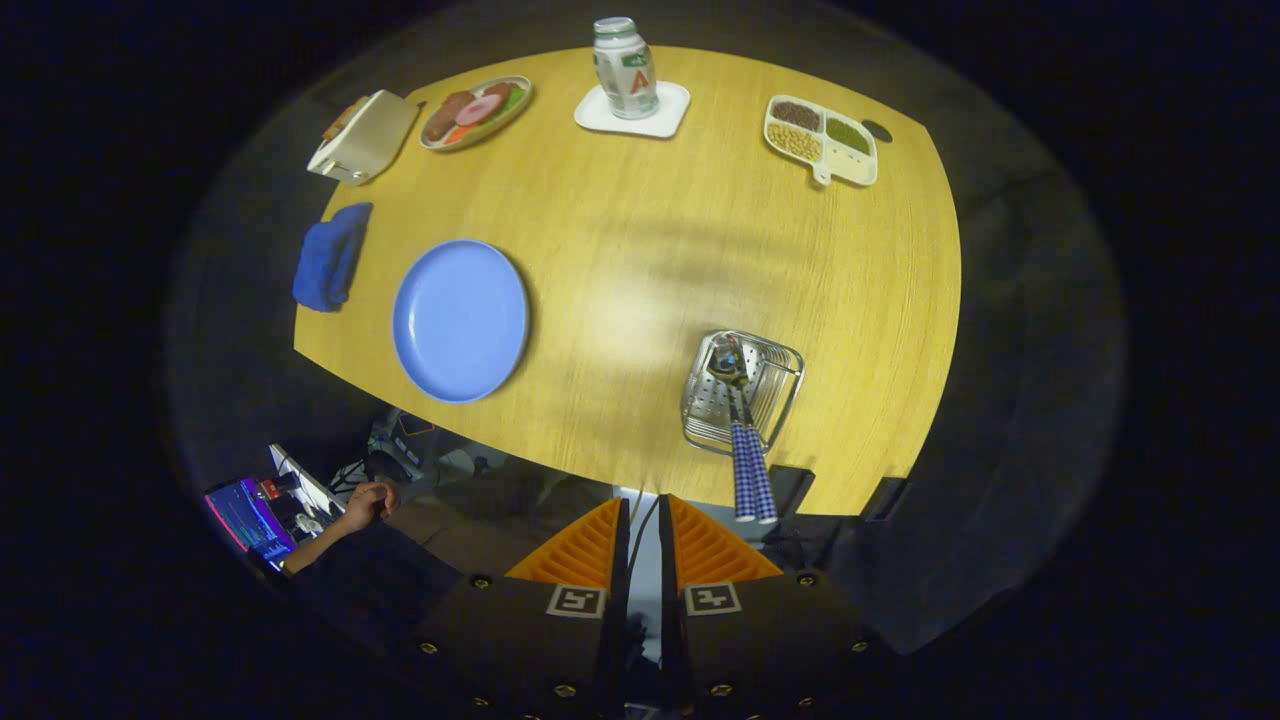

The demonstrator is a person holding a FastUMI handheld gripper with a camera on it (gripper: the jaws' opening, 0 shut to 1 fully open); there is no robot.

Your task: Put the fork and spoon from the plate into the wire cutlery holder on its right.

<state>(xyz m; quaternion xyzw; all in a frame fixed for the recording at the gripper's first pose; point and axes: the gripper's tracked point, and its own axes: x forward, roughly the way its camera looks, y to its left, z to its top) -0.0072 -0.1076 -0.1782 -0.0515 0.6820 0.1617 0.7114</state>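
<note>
I see my gripper (642,515) with its two orange fingers (575,550) drawn close, a thin slit between them and nothing in it (clenched on air). Just ahead, at about one o'clock from the fingertips, the wire cutlery holder (741,390) sits near the edge of the yellow table (650,250). Two pieces of cutlery stand in it, their blue-checked handles (752,475) leaning out toward me and their heads down in the basket; I cannot tell fork from spoon there. At ten o'clock from the holder lies the blue plate (460,320), bare. Left of it is a folded blue cloth (330,257). Across the table, toward twelve, a bottle (625,68) stands on a white coaster (632,110), with a divided tray of grains (822,140) at one o'clock.
</note>
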